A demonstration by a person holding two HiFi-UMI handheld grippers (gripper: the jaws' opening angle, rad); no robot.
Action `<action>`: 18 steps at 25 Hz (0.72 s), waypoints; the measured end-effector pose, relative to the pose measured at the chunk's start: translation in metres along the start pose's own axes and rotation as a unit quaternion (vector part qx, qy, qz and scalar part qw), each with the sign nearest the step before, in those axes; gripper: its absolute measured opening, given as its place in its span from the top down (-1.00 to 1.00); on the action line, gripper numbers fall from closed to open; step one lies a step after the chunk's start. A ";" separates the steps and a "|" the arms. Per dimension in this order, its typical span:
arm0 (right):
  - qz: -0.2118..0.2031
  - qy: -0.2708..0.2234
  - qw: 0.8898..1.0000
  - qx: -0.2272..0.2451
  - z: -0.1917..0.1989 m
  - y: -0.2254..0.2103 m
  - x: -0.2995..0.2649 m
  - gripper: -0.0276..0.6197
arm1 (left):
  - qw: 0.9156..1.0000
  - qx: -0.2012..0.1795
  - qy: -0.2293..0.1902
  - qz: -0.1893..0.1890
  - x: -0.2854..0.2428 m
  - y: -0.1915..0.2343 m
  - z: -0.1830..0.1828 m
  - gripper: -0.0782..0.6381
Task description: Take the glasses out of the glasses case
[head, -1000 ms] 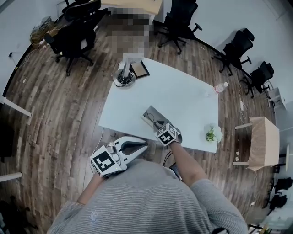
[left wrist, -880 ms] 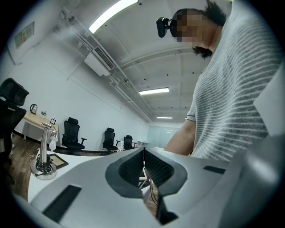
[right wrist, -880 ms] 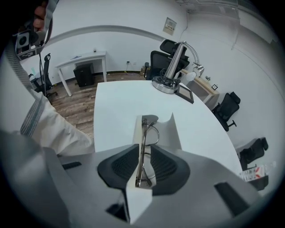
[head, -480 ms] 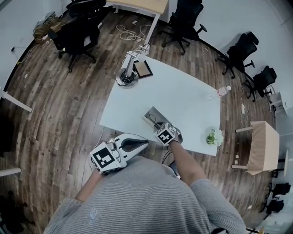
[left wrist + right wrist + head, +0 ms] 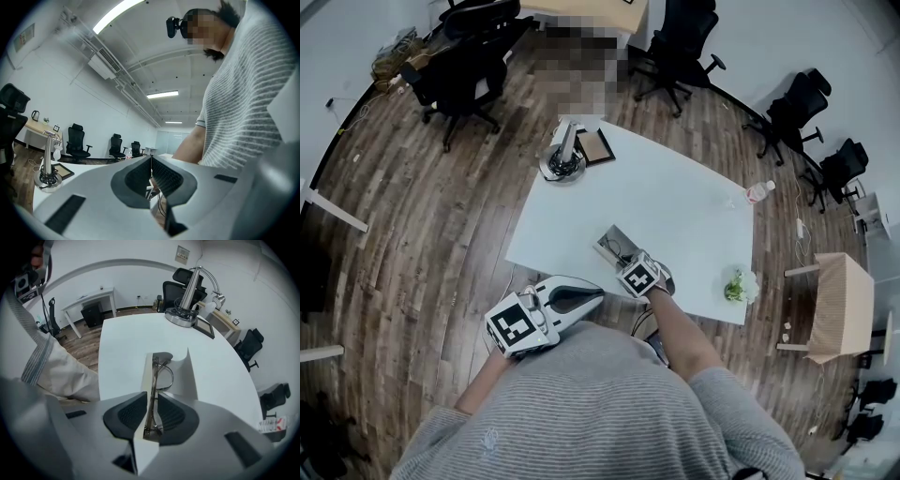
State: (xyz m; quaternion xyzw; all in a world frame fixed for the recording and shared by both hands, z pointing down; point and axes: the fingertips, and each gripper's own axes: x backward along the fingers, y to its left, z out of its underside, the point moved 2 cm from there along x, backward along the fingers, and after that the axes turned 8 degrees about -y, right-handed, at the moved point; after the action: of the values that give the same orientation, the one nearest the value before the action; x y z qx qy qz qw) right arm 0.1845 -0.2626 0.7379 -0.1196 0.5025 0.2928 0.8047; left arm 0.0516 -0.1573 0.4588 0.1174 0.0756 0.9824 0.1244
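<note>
1. R tool (image 5: pixel 152 405): closed on the glasses (image 5: pixel 153 380), pads pinching the thin metal frame edge-on, near one end of it.
2. Glasses: the rest of the frame runs fwd from the pads over the open white glasses case (image 5: pixel 185 376). Can't tell if the far end rests in the case or is just clear of it.
3. Case sits on the white tabletop (image 5: pixel 122 341), near the edge closest to the person. Nothing holds it down.
4. L tool (image 5: pixel 151 161): jaws together, nothing between them, held off the tabletop by the person's body, well apart from the case.
5. Step, as I judge it: lift-out underway, glasses gripped but not yet clear of the case.
6. Risks:
   - Frame is thin wire w/ little pad contact, so it could pivot or slip out if moved fast.
   - Far end may snag the case lip. W/ the case unheld, it'd drag along and, being near the edge, could go off the tabletop.
   - Too hard a squeeze may bend the frame; a lens touching the pads may smudge or scratch.
7. Safer, imo: lift straight up and slow; bring the L tool over to steady the case if it shifts.
</note>
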 end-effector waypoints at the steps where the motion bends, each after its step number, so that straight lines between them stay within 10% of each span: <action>1: -0.005 0.001 1.000 -0.005 -0.001 0.000 0.000 0.68 | 1.000 -0.001 0.000 0.000 0.001 0.001 0.000 0.75; 18: 0.011 -0.004 0.999 -0.038 -0.002 -0.003 0.002 0.83 | 1.000 0.003 0.008 -0.001 0.005 -0.002 0.004 0.75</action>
State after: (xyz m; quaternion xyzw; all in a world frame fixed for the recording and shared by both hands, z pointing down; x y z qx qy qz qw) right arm 0.1853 -0.2653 0.7346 -0.1436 0.4888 0.3207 0.7985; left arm 0.0478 -0.1537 0.4632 0.1100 0.0794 0.9829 0.1247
